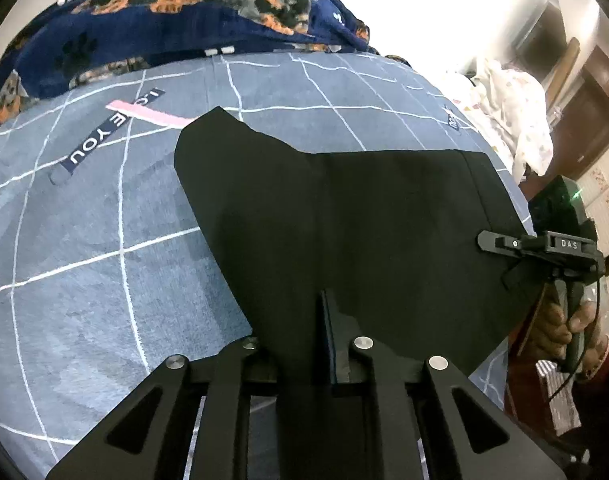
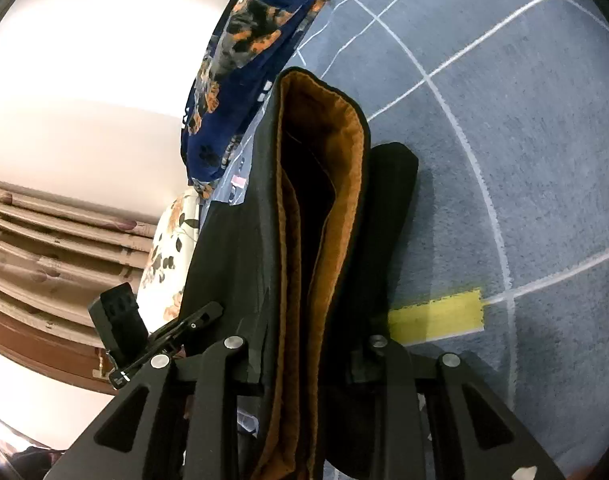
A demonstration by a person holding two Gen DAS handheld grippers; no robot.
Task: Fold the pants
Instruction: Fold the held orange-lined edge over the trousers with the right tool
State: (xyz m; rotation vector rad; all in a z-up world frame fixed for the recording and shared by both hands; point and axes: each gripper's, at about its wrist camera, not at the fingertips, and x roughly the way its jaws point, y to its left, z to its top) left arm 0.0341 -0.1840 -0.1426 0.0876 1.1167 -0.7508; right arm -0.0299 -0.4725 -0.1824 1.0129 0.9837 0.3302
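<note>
Both grippers, left [image 1: 336, 344] and right [image 2: 304, 364], clamp the black orange-lined pants [image 1: 344, 216], stretched lengthwise toward the blue checked bed's [image 1: 84, 280] far edge.

Pants [image 1: 344, 220] on bedsheet [image 1: 84, 280]; blanket [image 1: 144, 32] behind; tongs at near and right edges.

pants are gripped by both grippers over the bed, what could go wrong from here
The left gripper pinches only a thin edge of the black pants, so it may slip. The right gripper clamps several layers with brown lining showing; they could shift unevenly. The loose far corner may crease on the bedsheet.
</note>
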